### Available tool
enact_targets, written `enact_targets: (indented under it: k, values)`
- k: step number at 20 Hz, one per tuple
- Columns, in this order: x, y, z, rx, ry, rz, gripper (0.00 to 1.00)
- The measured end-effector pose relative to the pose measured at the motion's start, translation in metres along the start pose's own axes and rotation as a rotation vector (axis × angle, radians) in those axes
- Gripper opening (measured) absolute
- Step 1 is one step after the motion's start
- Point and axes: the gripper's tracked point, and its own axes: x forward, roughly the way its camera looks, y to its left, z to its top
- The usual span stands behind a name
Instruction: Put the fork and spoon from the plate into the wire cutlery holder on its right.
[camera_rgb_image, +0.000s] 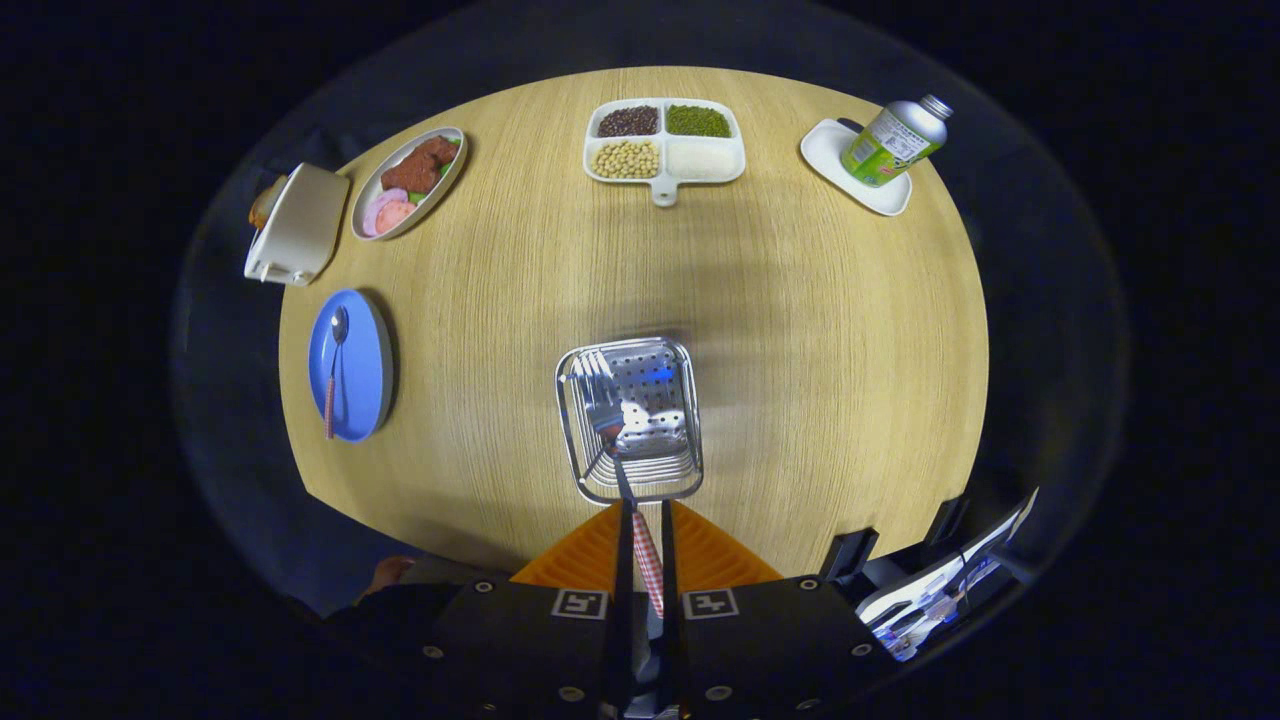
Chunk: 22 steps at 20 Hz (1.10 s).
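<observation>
My gripper (645, 520) is shut on the fork (612, 440), its two orange fingers (585, 560) pressing the red-and-white checked handle between them. The fork's metal head hangs tines-down just ahead of the fingers, inside the mouth of the wire cutlery holder (680, 470), which stands on the wooden table directly below. Far to the left of the holder lies the blue plate (365, 370). On that plate rests the spoon (334, 365), its bowl at the far end and its reddish handle toward me.
Along the far side of the table stand a white four-part dish of beans and grains (665, 142), a white tray (835, 150) with a green-labelled bottle (895, 140), and an oval dish of food (408, 180). A white box (298, 225) sits at the far left. A hand (385, 572) shows below.
</observation>
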Motion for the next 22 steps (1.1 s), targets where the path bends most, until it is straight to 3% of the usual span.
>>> enact_targets:
  k: [2,5,7,9,10,13,16,18,22]
  values:
    - [0.002,-0.006,0.002,-0.006,-0.009,-0.02,0.12]
    - [-0.004,0.011,0.016,0.021,-0.076,0.042,0.11]
    - [-0.01,0.015,0.02,0.025,-0.12,0.041,0.11]
    - [-0.02,0.026,0.026,0.013,-0.177,0.048,0.15]
    - [-0.026,0.037,0.026,0.019,-0.195,0.069,0.25]
    - [-0.042,0.073,0.026,0.017,-0.236,0.139,0.43]
    - [-0.048,0.108,0.024,0.013,-0.258,0.176,0.7]
    - [-0.047,0.132,0.021,-0.004,-0.263,0.181,0.78]
    - [-0.035,0.184,0.011,-0.025,-0.246,0.185,0.83]
